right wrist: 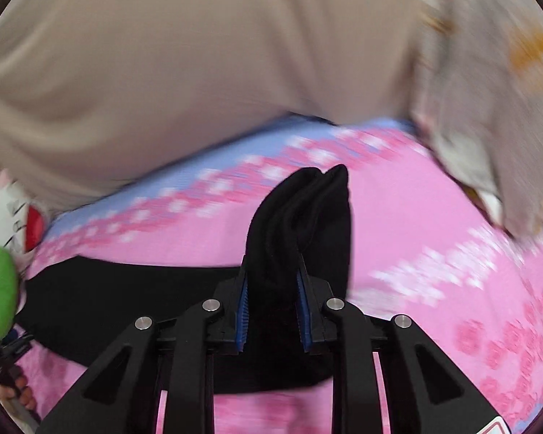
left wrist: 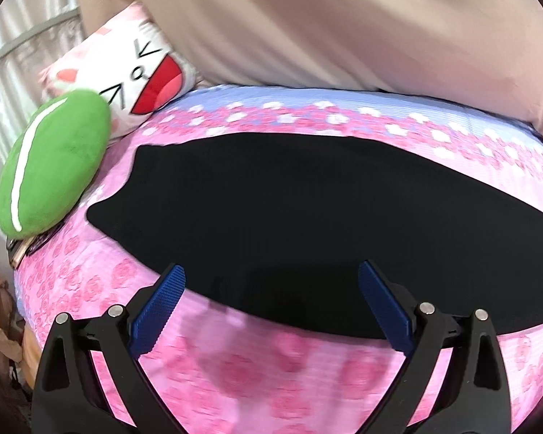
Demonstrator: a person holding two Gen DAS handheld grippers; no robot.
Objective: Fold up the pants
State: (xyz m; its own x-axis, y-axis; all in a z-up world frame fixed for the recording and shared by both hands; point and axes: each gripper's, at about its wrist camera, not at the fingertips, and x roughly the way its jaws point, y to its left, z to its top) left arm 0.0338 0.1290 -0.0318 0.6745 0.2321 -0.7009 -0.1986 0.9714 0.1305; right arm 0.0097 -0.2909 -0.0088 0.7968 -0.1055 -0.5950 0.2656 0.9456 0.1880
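Observation:
Black pants (left wrist: 289, 209) lie flat across a pink flowered bed sheet (left wrist: 235, 369). My left gripper (left wrist: 271, 282) is open, its blue pads (left wrist: 159, 311) spread over the near edge of the pants, holding nothing. My right gripper (right wrist: 273, 285) is shut on a bunched end of the pants (right wrist: 304, 217), which stands up between its blue pads (right wrist: 241, 307). The rest of the pants (right wrist: 101, 296) trails to the left on the sheet.
A green cushion (left wrist: 50, 166) and a white cat-face pillow (left wrist: 141, 76) sit at the bed's left end. A person in beige clothing (left wrist: 325, 29) stands behind the bed. A grey patterned quilt (right wrist: 488, 108) lies at the right.

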